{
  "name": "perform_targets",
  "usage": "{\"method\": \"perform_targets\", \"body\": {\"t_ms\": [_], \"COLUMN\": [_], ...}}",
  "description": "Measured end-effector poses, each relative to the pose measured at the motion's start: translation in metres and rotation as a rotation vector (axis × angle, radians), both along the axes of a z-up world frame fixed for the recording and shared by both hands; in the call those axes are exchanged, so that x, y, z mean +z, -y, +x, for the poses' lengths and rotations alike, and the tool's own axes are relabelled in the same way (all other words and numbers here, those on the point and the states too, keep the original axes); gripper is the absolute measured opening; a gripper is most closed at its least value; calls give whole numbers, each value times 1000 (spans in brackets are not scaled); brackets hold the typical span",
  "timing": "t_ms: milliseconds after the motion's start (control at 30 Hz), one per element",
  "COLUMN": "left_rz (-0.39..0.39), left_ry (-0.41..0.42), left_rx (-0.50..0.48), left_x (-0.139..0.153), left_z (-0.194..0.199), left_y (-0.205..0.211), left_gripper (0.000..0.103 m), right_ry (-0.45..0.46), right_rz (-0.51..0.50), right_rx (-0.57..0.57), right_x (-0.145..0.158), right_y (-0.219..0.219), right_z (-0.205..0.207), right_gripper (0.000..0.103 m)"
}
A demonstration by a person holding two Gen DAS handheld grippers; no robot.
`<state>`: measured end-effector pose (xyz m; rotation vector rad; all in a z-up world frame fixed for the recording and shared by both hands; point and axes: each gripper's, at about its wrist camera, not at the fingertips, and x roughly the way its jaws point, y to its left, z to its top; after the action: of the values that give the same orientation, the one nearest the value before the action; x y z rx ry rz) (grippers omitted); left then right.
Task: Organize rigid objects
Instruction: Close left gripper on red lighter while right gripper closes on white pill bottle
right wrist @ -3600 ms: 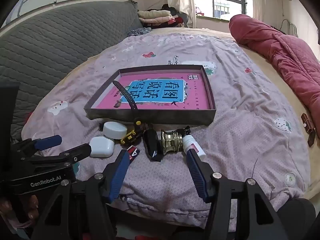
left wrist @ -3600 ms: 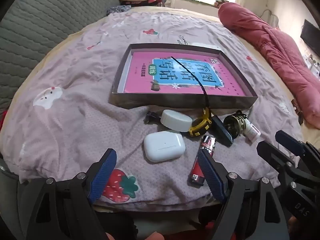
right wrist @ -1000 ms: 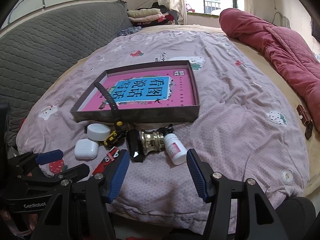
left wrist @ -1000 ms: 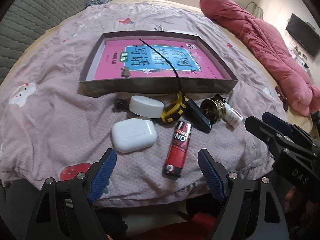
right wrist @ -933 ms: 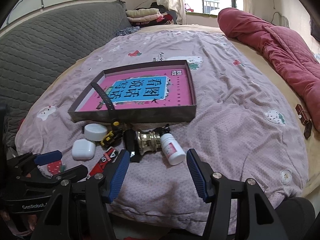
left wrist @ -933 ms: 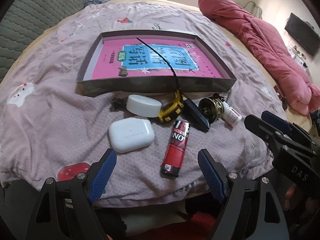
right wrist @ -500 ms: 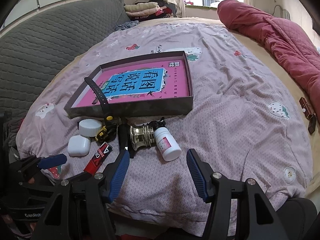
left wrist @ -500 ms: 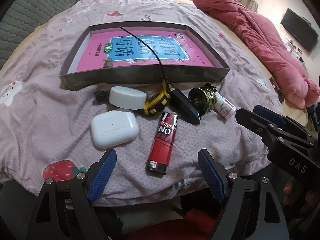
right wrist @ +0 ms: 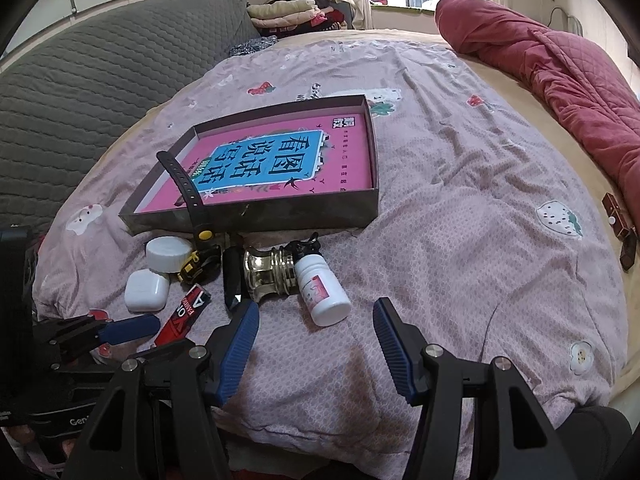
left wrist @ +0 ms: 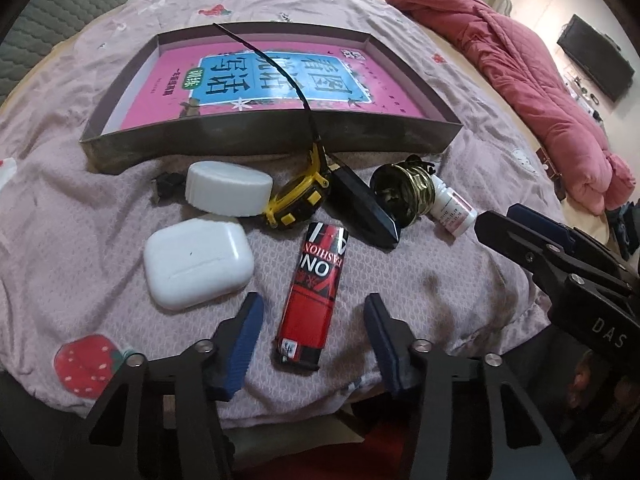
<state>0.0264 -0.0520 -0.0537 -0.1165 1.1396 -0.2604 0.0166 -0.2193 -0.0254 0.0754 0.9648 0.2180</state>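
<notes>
A red lighter lies on the pink bedspread between the blue fingers of my left gripper. Its jaws are closing, and gaps still show on both sides of the lighter. Beside the lighter sit a white earbud case, a white round lid, a yellow-black watch, a black pointed piece, a brass fitting and a small white bottle. My right gripper stands open just short of the bottle's base.
Behind the items a shallow dark box holds a pink book, and the watch strap lies over the box's front wall. A red quilt runs along the right. A grey headboard stands on the left. The bed edge is just below both grippers.
My left gripper has come forward and down over the lighter, and its jaws have narrowed around it. The right gripper has edged closer to the white bottle.
</notes>
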Motion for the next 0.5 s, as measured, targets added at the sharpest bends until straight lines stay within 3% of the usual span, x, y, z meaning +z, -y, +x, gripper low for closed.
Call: {"method": "perform_targets", "body": {"t_ms": [200, 500], "left_rz": [-13, -35], "left_ry": [2, -4], "left_rx": [-9, -12], "left_x": [-4, -11], "left_z": [8, 18], "left_y": [7, 10], "left_gripper": [43, 37], "right_ry": [-47, -63], "right_rz": [-2, -120], "right_rx": [28, 99], "right_x": [-13, -33], "right_y": [0, -10], "right_z": [13, 32], "right_gripper": [59, 55]}}
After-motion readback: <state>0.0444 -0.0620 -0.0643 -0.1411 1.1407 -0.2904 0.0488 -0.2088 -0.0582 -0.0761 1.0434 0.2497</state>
